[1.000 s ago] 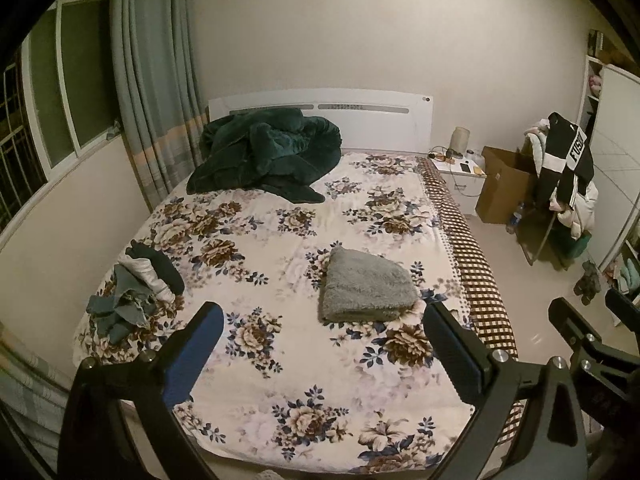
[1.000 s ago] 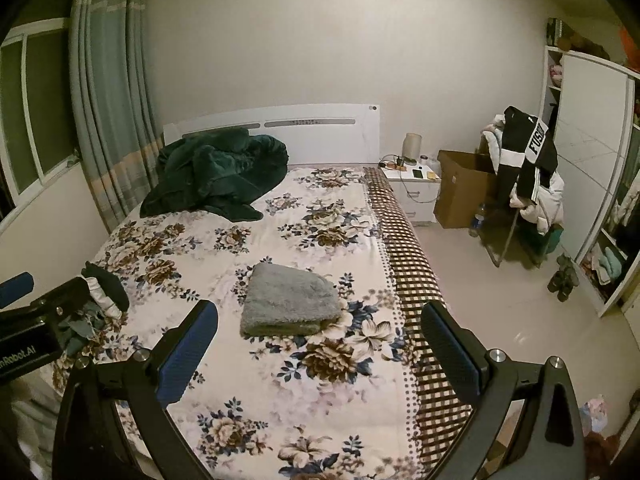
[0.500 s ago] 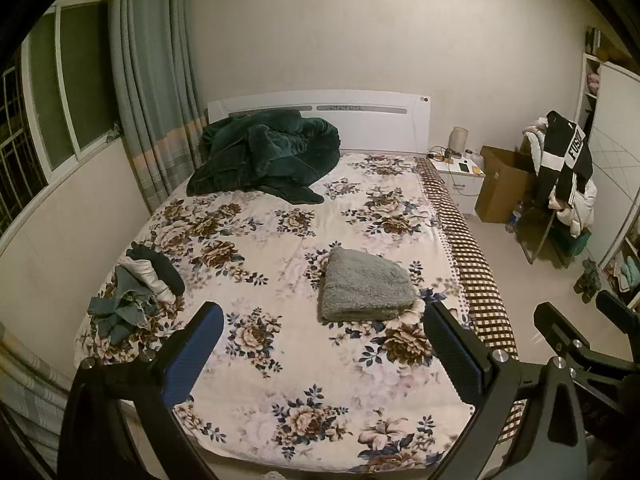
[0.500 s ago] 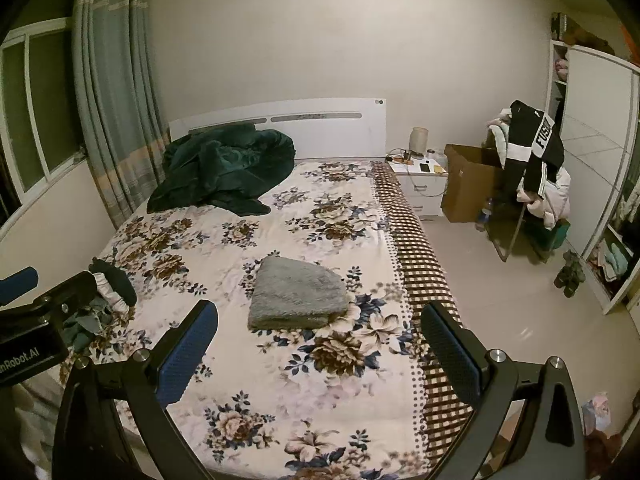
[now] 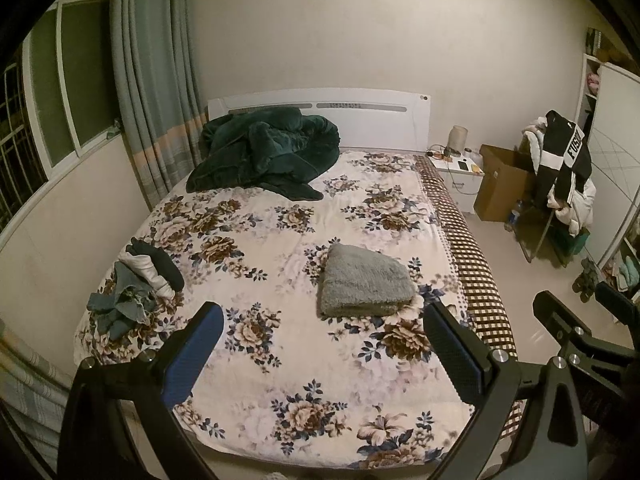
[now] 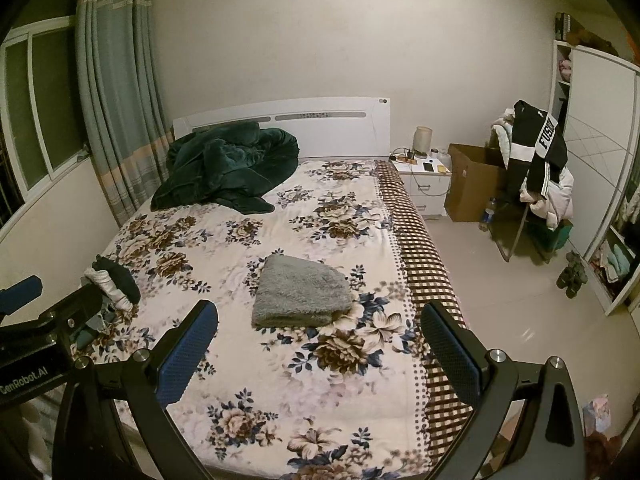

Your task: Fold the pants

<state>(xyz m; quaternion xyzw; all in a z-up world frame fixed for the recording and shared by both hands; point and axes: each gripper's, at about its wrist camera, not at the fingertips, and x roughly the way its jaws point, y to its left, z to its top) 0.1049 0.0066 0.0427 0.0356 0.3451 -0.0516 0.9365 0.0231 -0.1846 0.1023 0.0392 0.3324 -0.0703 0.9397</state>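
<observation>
If a further fold is attempted from here, the thick grey pants [image 5: 366, 286] could be sprung open or dragged across the floral bed [image 5: 280, 344], since only the top layer might be caught by a shallow pinch. The pants are seen lying as a folded bundle well beyond the fingers and between their tips in both views, slightly toward the right tip of the left gripper [image 5: 324, 334]. Both it and the right gripper [image 6: 320, 330] are held wide open with nothing grasped.
</observation>
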